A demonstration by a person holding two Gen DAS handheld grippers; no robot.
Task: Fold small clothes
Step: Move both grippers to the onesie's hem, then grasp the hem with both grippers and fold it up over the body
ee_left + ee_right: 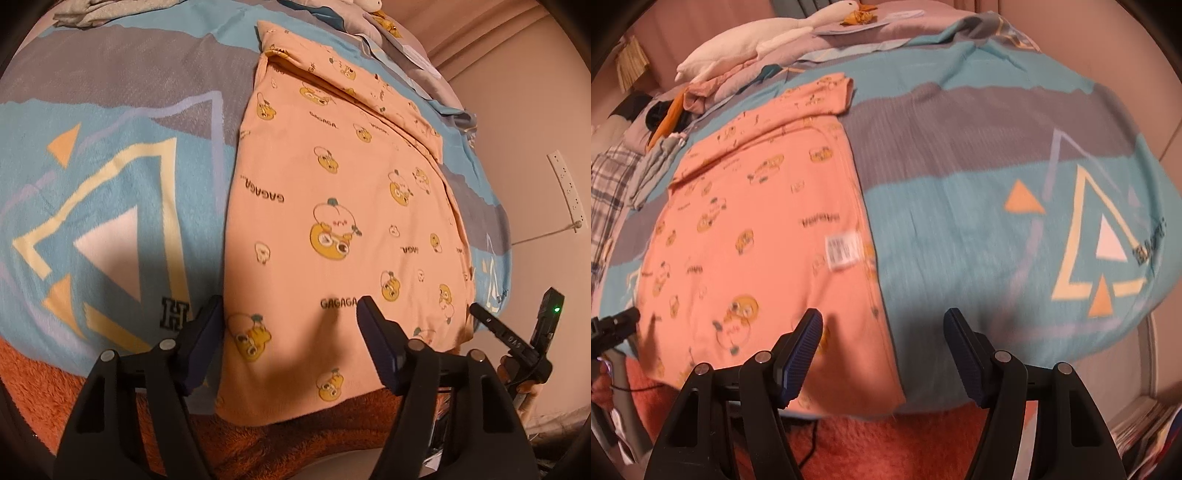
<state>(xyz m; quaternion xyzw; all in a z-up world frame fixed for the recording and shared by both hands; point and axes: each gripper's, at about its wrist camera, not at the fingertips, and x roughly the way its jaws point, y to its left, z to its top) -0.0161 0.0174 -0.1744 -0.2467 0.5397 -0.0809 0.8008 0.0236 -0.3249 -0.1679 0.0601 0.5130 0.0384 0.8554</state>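
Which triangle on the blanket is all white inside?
The white triangle sitting inside the big yellow outlined triangle on the blue blanket. The small triangles beside it are orange.

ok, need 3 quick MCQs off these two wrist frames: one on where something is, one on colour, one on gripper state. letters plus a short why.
1. Where does the white label sit on the garment in the right wrist view?
A. near its right edge
B. at its far end
C. off the garment, on the blanket

2. What is the garment's base colour?
A. grey
B. peach-orange
C. dark blue

3. What do the two grippers hold?
A. both nothing, jaws apart
B. left pinches the garment
C. right pinches the blanket

Key:
1 A: the white label lies just inside the right edge of the garment.
2 B: the cloth is peach-orange with yellow cartoon prints, on a blue and grey blanket.
3 A: the left gripper and the right gripper show a clear gap between the pads, nothing clamped.
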